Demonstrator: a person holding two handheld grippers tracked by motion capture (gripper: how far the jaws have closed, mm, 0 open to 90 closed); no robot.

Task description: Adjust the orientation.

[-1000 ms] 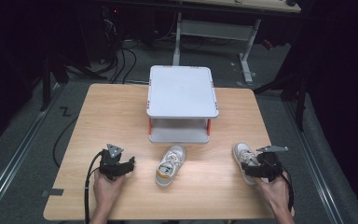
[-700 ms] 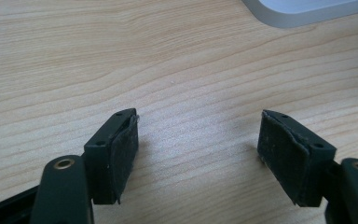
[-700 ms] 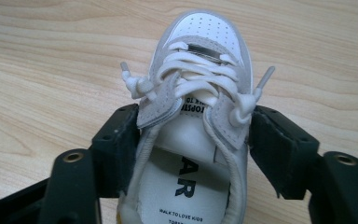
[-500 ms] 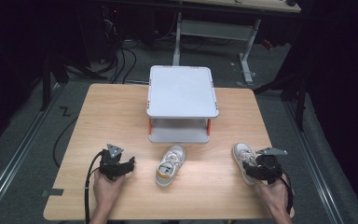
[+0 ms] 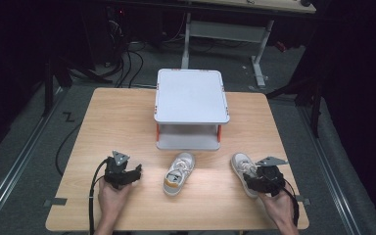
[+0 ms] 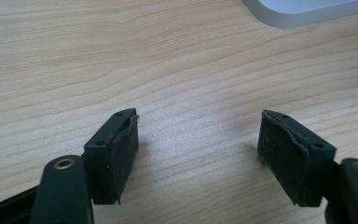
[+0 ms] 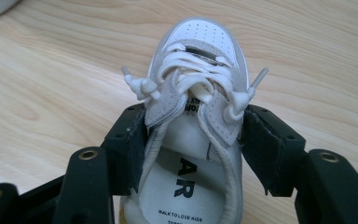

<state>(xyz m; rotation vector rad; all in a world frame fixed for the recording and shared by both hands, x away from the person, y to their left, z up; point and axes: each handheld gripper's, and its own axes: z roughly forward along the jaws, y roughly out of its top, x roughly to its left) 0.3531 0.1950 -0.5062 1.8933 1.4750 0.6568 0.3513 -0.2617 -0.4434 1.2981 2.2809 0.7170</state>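
Here, label by label:
Held shoe: a small white sneaker (image 7: 196,121) lies on the table near its right front part, toe pointing away from the person; it sits between the jaws of the right gripper (image 7: 193,140).
Right gripper: its jaws have just been closing, and both pads now press the sneaker's sides at the tongue and laces.
Inside the shoe: a white insole with dark printed lettering.
Second shoe: a matching sneaker (image 5: 178,173) with a yellow-orange heel lies near the table's front middle, just in front of the rack, well apart from both grippers.
Left gripper: left gripper (image 6: 198,142) rests low over bare wood at the front left, jaws spread apart with nothing between them.
Rack: a white two-level shelf (image 5: 191,95) with orange posts stands at the table's middle back; its lower level looks bare.
Table: light wooden table (image 5: 122,127).
Count: two sneakers, two grippers, one rack.
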